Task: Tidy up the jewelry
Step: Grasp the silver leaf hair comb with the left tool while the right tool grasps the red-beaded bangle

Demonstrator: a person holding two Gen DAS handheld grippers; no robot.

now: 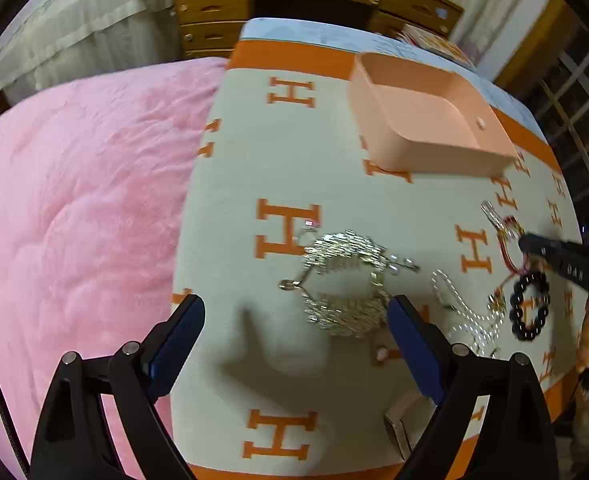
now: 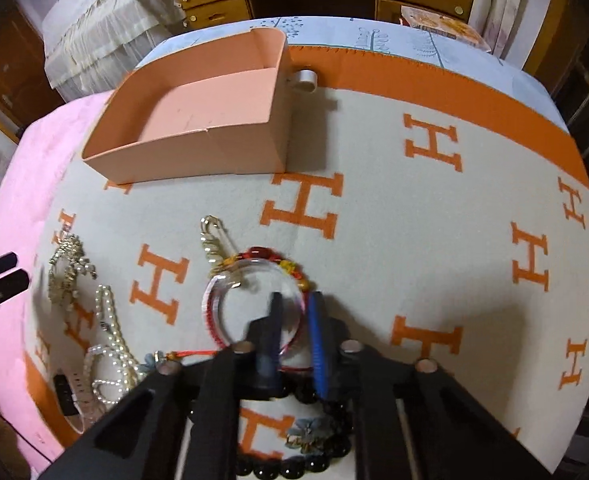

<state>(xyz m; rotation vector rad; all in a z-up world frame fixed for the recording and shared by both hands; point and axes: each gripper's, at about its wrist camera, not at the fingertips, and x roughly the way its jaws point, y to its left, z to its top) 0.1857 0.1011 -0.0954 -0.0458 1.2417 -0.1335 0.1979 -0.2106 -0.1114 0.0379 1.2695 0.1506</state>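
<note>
L wrist view: left gripper (image 1: 296, 312) jaws spread wide, nothing pinched; silver necklace (image 1: 344, 282) lies between the tips & just ahead. Box (image 1: 426, 120) well ahead, to the right.

R wrist view: right gripper (image 2: 294, 312) jaws pressed together on rim of clear bangle (image 2: 254, 304). Pearls (image 2: 110, 344) off left; box (image 2: 198, 120) ahead-left, on blanket (image 2: 394, 220).

The right gripper (image 2: 294, 312) pointed steeply down at the blanket (image 2: 374, 240), its jaws pinched tight on the rim of the clear bangle (image 2: 230, 280). A red cord bracelet (image 2: 270, 256) lay touching the bangle's far edge, a gold safety pin (image 2: 212, 240) just beside it. Black beads (image 2: 294, 468) sat under the gripper. Pearls (image 2: 110, 344) and a silver chain piece (image 2: 68, 268) lay left. The peach box (image 2: 198, 148) stood open beyond them.
</note>
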